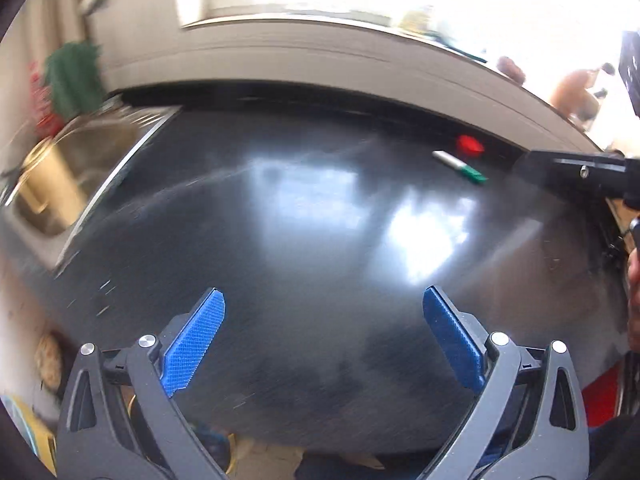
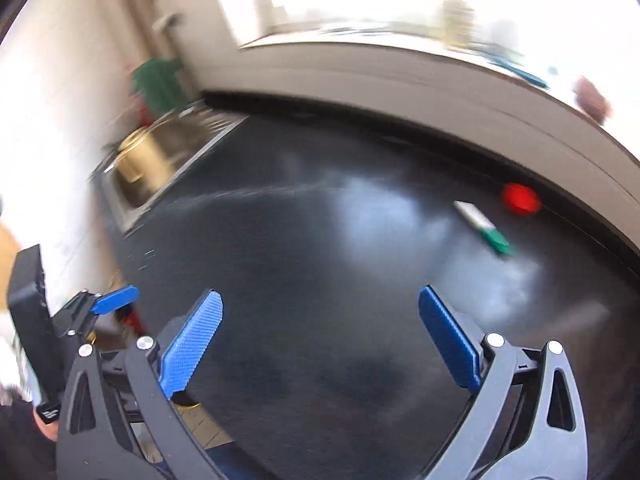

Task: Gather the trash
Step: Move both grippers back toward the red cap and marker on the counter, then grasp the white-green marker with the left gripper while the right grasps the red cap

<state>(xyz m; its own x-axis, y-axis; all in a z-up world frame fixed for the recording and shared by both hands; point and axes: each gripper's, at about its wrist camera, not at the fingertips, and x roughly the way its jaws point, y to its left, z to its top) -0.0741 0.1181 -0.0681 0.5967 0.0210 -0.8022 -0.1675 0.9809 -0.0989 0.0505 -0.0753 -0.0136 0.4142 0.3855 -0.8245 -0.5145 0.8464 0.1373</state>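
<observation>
The glossy black countertop [image 1: 304, 240] lies broadly open; only a white green-capped marker [image 1: 460, 167] and a blurred, seemingly round red object [image 1: 470, 145] sit near its back edge.

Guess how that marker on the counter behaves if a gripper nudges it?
The marker looks round-bodied and lies flat, so it would likely roll sideways. The counter is glossy, so it may also skid. It looks rigid and small, probably light.

Left gripper [image 1: 324, 344] jaws wide apart, nothing between; right gripper [image 2: 320, 344] likewise, angled downward, pads toward 12 o'clock.
</observation>
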